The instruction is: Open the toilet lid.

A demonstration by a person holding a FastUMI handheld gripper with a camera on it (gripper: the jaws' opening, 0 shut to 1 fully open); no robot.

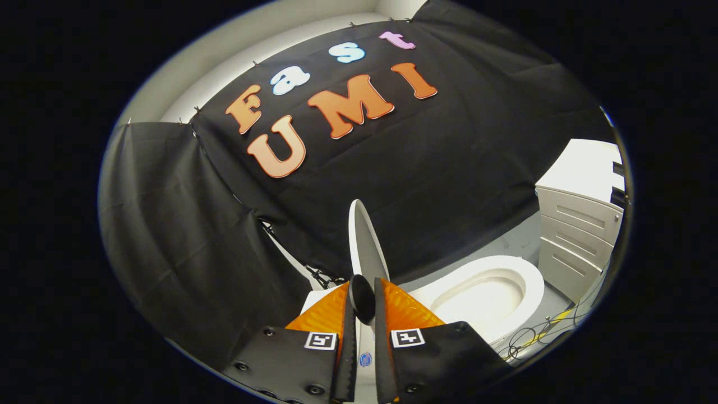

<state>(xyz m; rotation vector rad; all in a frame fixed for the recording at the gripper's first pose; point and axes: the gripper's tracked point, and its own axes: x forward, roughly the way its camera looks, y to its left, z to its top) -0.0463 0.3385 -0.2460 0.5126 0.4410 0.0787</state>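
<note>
I can read no text from here. Each gripper finger [322,328] carries a square black-and-white marker tag [321,340], a coded pattern, not lettering. A small round blue emblem [365,359] sits between them, at 6 o'clock, too small to read.

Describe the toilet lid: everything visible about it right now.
The toilet lid is a thin white panel, smooth and glossy like plastic, with a rounded top. It is raised and seen edge-on, standing close to upright, its top against the black cloth wall. Its lower part runs down between the two fingers of the tool, which look closed on it from either side. To one side, the toilet bowl lies open, its rim exposed. The hinge end is hidden behind the fingers.
</note>
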